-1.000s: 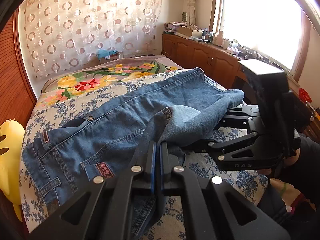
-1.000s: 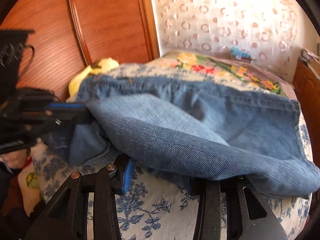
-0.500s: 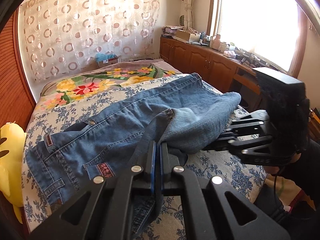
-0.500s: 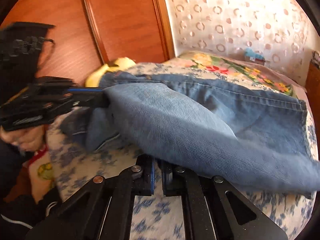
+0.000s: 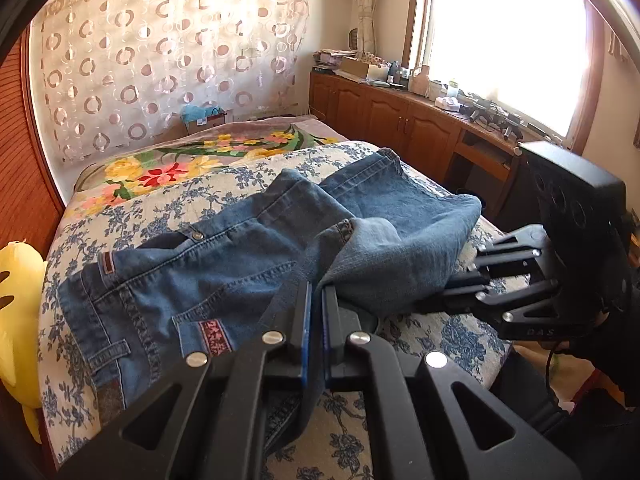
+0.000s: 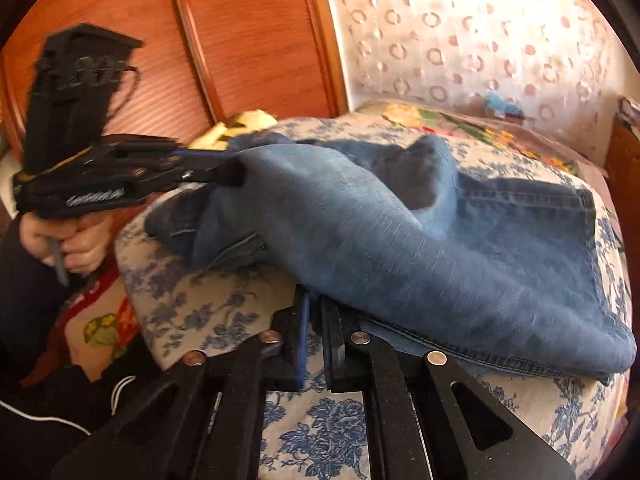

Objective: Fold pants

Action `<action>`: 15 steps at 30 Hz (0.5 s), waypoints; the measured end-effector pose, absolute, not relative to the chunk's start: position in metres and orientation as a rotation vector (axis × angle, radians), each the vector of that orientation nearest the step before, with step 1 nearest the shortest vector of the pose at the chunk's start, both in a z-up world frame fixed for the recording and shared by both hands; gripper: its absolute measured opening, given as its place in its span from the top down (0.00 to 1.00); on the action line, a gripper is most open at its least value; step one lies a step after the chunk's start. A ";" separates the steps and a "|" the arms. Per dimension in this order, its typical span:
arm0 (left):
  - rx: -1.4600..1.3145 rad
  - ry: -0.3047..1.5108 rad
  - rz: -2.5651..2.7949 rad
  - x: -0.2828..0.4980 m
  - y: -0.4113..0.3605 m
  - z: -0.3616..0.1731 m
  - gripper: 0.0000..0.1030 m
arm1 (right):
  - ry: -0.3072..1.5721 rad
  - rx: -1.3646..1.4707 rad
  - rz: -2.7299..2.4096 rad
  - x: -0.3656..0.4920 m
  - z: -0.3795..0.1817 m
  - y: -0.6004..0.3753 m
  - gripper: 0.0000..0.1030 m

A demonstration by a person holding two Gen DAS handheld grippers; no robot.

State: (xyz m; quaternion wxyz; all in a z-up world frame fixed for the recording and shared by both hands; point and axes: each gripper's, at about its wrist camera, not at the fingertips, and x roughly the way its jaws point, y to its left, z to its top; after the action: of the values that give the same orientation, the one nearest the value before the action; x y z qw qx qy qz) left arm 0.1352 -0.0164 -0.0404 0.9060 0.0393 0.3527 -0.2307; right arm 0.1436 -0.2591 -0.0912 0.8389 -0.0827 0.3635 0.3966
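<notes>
On the bed (image 5: 420,332), the jeans (image 5: 208,272) lie with the waistband toward the yellow pillow (image 5: 16,300) and 1 leg lifted over the other. The left hand-held gripper (image 5: 314,304) is pinched tight on the near denim edge; the right hand-held gripper (image 6: 314,320) looks closed on the leg further down, though cloth covers its tips. I'd judge this the lengthwise fold, halfway through. Next, both need carrying across together so the legs land edge to edge. The lower leg's hem is mostly buried, and the right view is blurred.
</notes>
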 end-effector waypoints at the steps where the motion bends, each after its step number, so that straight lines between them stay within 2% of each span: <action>1: 0.076 0.729 -0.479 0.133 -0.015 -0.041 0.99 | 0.761 -0.182 0.816 0.145 -0.090 -0.257 0.87; 3: 0.069 0.734 -0.484 0.129 -0.014 -0.042 0.99 | 0.750 -0.172 0.813 0.147 -0.085 -0.257 0.79; 5: 0.071 0.739 -0.488 0.127 -0.014 -0.043 0.99 | 0.739 -0.128 0.817 0.155 -0.077 -0.260 0.78; 15: 0.061 0.755 -0.481 0.124 -0.011 -0.045 0.96 | 0.687 -0.008 0.747 0.201 -0.044 -0.260 0.77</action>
State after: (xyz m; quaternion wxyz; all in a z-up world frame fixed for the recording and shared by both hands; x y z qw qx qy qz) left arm 0.1242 -0.0114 -0.0449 0.9010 0.0293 0.3650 -0.2325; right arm 0.2006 -0.2602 -0.0436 0.8740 -0.0037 0.3287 0.3579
